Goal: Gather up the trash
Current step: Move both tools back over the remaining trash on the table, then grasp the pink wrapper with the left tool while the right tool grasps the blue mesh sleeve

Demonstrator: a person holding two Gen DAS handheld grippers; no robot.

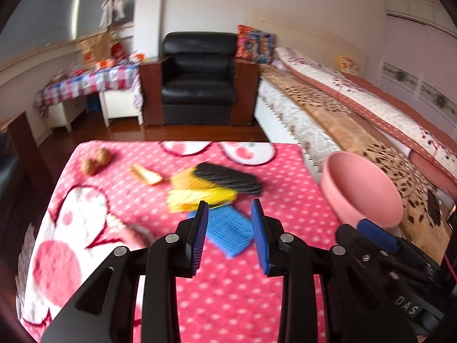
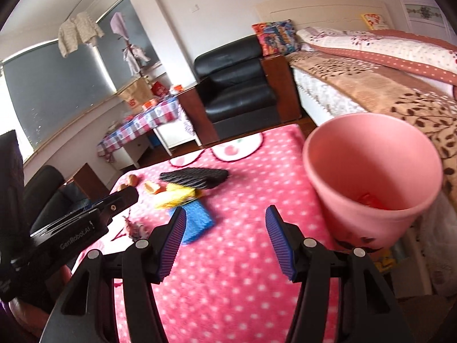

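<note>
One orange scrap sits in the pink bin [image 2: 371,177] at the table's right edge. Nuts [image 1: 95,161], peel [image 1: 145,173], foam nets [image 1: 217,183] remain on the blanket [image 1: 228,300]. Left gripper [image 1: 230,214] and right gripper [image 2: 225,220] both gape, empty.

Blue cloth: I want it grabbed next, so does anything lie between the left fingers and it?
Nothing visible does. The blue cloth lies just beyond the open left gripper, with the yellow wrapper behind it.

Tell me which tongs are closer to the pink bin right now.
Right. The right tongs hang open just beside the pink bin, while the left tongs hang open farther away, over the blue cloth.
</note>
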